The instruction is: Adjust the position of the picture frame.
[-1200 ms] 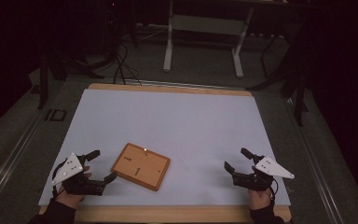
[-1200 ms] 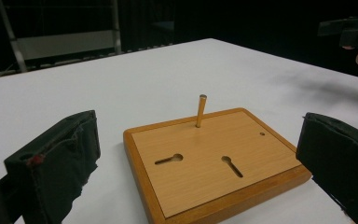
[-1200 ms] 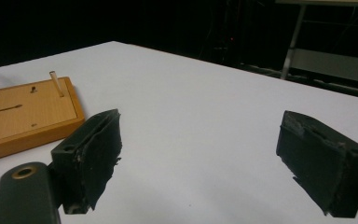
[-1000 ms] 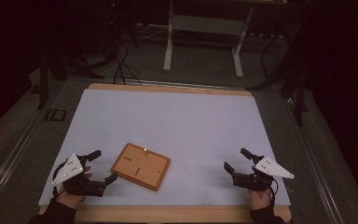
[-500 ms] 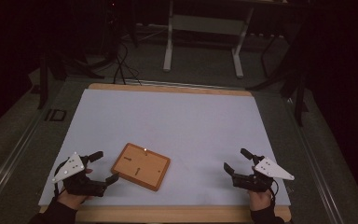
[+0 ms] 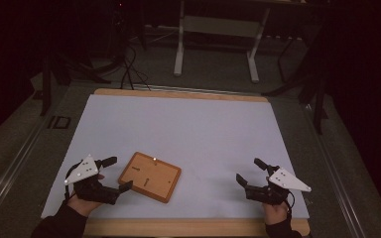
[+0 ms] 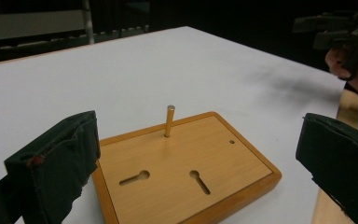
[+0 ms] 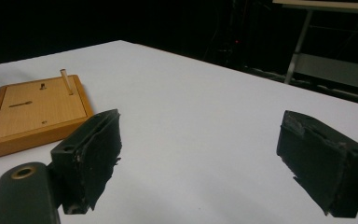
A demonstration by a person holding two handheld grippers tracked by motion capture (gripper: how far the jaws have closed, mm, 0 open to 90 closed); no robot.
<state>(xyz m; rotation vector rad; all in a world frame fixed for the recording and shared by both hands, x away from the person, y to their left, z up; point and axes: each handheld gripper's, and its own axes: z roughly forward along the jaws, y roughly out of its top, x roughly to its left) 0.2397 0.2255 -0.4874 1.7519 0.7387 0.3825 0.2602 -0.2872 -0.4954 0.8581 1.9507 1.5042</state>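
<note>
Flat rectangular wooden board with upright metal peg sits lower left of centre on white worktop. Left tongs wide, just beside its left edge. Right tongs wide, lower right, well apart.

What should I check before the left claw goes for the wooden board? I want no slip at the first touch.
1. Left claw open wide enough for the board's edge: ok, jaws stand wide apart.
2. Wooden board lying flat on the white table: ok.
3. Metal pin upright in the board: ok.
4. Left claw touching the board: cannot tell; its lower jaw tip sits at the board's near edge.
5. Right claw clear of the board: ok, open and well apart.
6. Board's underside grip on the table: cannot tell.
</note>
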